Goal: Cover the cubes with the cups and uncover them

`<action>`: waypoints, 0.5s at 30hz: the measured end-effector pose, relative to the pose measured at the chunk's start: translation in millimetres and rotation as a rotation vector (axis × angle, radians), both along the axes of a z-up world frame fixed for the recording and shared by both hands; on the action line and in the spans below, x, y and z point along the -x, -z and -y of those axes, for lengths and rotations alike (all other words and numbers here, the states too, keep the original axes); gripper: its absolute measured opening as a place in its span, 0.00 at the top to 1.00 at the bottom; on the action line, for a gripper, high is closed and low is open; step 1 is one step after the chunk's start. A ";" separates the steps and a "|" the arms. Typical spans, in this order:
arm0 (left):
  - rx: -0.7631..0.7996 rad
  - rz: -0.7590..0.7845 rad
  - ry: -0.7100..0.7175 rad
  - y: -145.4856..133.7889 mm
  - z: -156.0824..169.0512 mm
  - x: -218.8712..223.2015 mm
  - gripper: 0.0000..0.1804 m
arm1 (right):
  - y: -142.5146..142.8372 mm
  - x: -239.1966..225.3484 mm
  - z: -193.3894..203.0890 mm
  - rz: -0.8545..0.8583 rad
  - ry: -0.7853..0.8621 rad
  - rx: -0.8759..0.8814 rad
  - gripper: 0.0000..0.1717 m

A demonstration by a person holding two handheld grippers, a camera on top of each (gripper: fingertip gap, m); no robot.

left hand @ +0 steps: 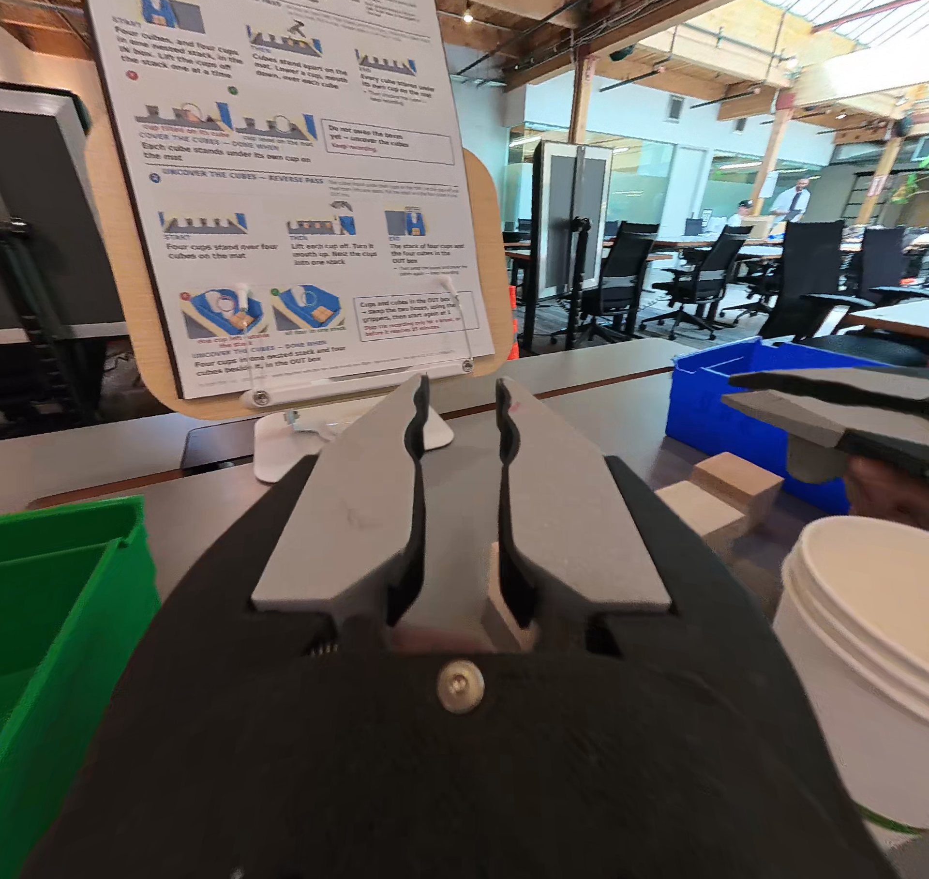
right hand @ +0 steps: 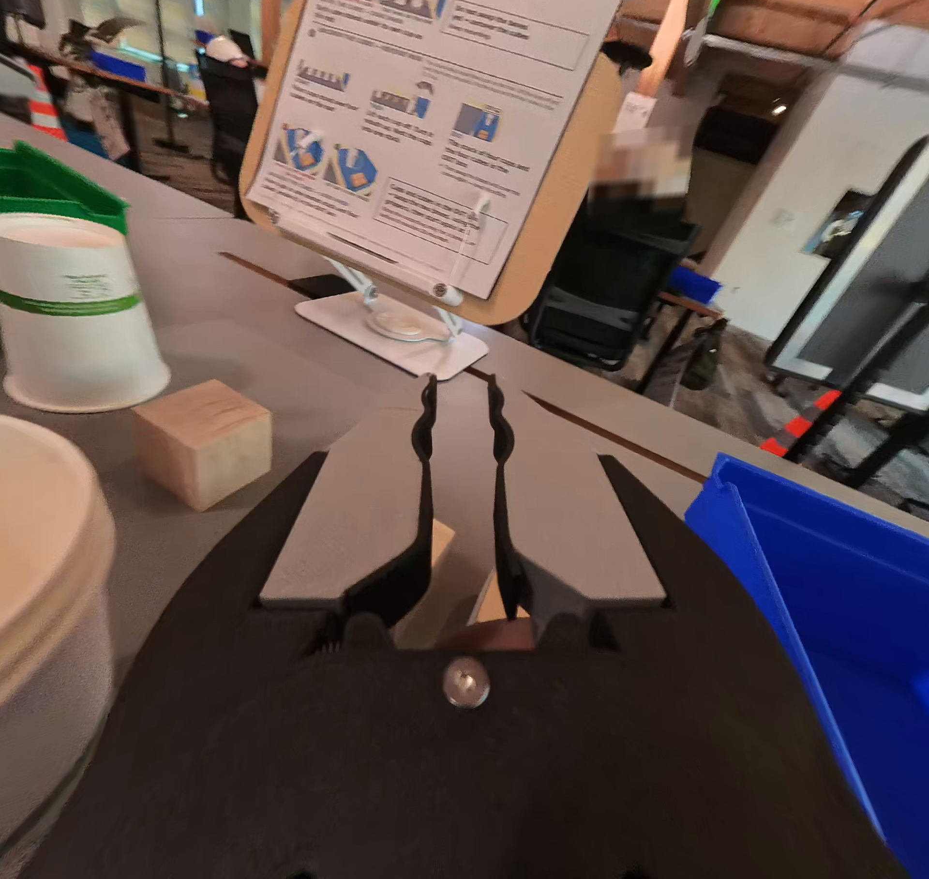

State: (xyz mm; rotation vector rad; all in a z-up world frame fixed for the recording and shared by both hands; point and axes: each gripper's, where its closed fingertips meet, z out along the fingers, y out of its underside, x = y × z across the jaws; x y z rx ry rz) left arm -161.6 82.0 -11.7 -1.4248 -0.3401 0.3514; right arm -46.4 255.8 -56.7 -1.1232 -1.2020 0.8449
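On grey table point(right hand: 301, 352) | both hand-held grippers point(left hand: 462, 387) point(right hand: 460, 384) open, empty | inverted cup point(right hand: 75, 311) only in R view

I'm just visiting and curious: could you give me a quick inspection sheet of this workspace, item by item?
Surface: grey table, mostly bare.
Job's things: white cup mouth down; another white cup; wooden cubes uncovered; blue bin; green bin.
Clutter: instruction sheet on a stand.
Grippers: left gripper and right gripper, fingers apart, nothing between them.
Cables: nothing seen.
Surroundings: open office with desks and chairs.
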 end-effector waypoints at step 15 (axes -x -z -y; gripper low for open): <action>0.444 -0.051 -0.166 65.1 12.0 29.6 0.85 | -3.8 -11.6 2.8 -0.139 -0.034 -0.011 0.95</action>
